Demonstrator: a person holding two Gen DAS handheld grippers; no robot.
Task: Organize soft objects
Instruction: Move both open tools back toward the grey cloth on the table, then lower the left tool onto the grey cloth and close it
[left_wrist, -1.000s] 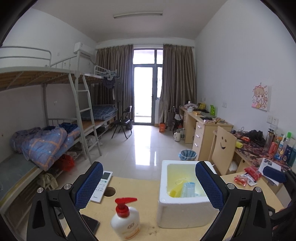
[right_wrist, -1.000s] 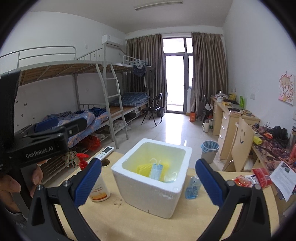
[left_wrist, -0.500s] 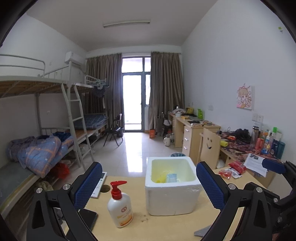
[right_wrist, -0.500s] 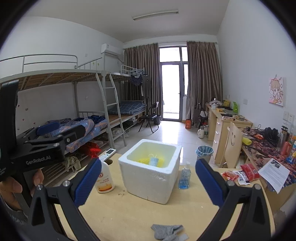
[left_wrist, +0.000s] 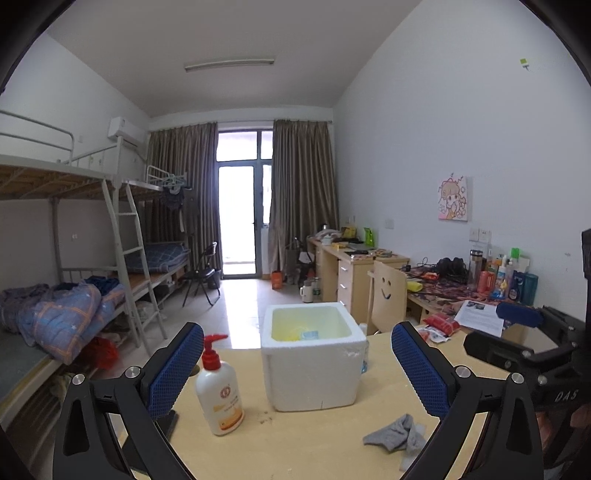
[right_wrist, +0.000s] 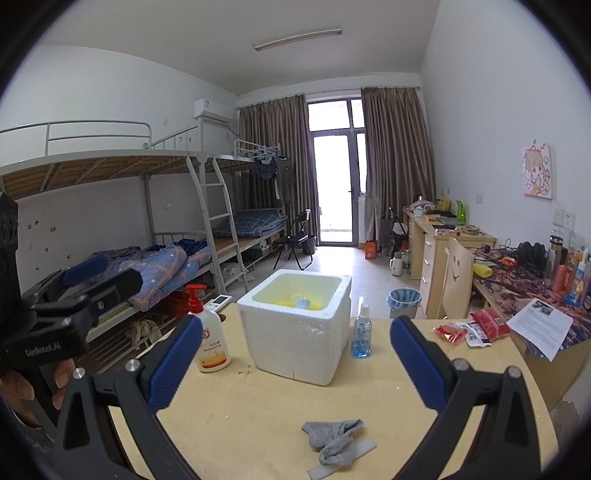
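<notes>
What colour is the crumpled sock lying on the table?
Grey. The sock shows best in the right wrist view, crumpled on the table in front of the white foam box.

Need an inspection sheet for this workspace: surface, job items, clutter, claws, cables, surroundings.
Surface: wooden table, with crumbs near the box.
Job's things: grey sock crumpled on the near edge, lying over a flat grey strip; white foam box open, with yellow and blue items inside.
Clutter: lotion pump bottle left of the box, blue spray bottle right of it, red packets, paper sheet.
Claws: left claw open, empty; right claw open, empty.
Cables: nothing seen on the table.
Surroundings: bunk beds, desks, chair, bin.
</notes>
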